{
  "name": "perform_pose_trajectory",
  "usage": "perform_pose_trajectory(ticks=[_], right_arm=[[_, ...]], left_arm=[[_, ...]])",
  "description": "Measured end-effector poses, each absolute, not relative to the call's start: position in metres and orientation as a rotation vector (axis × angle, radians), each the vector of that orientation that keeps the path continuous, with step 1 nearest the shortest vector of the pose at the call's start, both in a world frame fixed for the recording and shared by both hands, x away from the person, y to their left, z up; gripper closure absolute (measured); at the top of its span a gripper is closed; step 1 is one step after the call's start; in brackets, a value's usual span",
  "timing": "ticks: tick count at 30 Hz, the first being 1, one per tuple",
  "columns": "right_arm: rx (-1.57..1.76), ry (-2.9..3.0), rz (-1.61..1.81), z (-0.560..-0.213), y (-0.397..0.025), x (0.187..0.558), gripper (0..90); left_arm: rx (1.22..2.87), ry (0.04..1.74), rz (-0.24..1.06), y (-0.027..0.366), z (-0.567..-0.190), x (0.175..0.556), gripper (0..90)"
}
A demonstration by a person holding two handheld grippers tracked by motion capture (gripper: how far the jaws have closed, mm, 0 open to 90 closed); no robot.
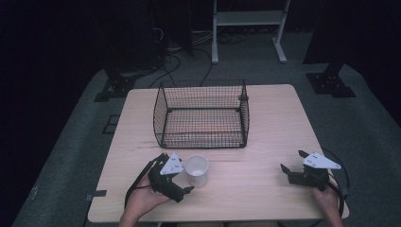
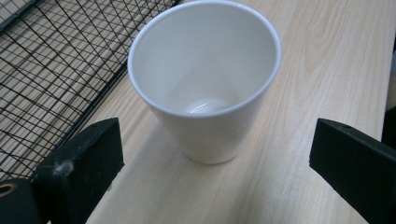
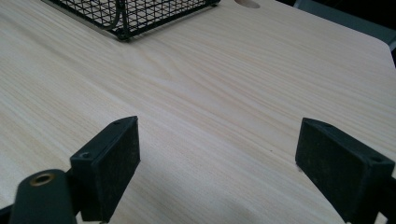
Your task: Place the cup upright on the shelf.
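White cup [image 1: 196, 170] stands upright on the worktop [image 1: 265, 189], just ahead of the left gripper [image 1: 176, 176], between its wide jaws, probably untouched. The right gripper [image 1: 294, 163], jaws also wide, is well apart.

Right hand-held gripper [image 3: 217, 163] jaws wide apart over bare wooden counter [image 3: 224, 84]; wire basket [image 3: 135, 14] corner at top left.

Glossy white cup [image 2: 205, 79]; matt wood table [image 3: 224, 93].

White cup [image 2: 205, 79], black wire basket [image 1: 202, 113], pale wood table [image 1: 274, 118].
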State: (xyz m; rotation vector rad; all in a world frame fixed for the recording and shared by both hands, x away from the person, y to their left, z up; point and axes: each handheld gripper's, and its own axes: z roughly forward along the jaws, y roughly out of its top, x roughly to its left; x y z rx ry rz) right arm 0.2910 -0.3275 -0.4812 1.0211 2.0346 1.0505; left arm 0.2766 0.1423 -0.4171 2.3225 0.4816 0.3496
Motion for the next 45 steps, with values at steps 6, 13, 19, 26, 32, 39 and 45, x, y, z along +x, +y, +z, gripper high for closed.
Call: perform_pose_trajectory(ticks=[6, 13, 19, 26, 32, 39, 45], right_arm=[[1.019, 2.037, 1.048, -0.481, -0.327, 0.291, 13.1], [1.016, 2.039, 1.047, -0.481, -0.327, 0.291, 13.1], [1.016, 2.040, 1.048, -0.481, -0.327, 0.291, 13.1], [1.013, 2.043, 1.049, -0.481, -0.327, 0.291, 13.1], [1.012, 2.045, 1.048, -0.481, -0.327, 0.291, 13.1], [1.009, 2.045, 1.048, -0.481, -0.327, 0.291, 13.1], [1.010, 2.043, 1.045, -0.481, -0.327, 0.291, 13.1]], left_arm=[[2.347, 0.493, 0.327, 0.135, -0.421, 0.284, 2.2], [2.355, 0.497, 0.300, 0.127, -0.422, 0.291, 3.8], [2.368, 0.494, 0.281, 0.119, -0.422, 0.296, 5.1], [2.377, 0.513, 0.233, 0.114, -0.425, 0.304, 9.3], [2.379, 0.531, 0.212, 0.113, -0.426, 0.309, 14.1], [2.386, 0.524, 0.211, 0.112, -0.426, 0.308, 20.9], [2.371, 0.513, 0.211, 0.112, -0.424, 0.307, 21.2]])
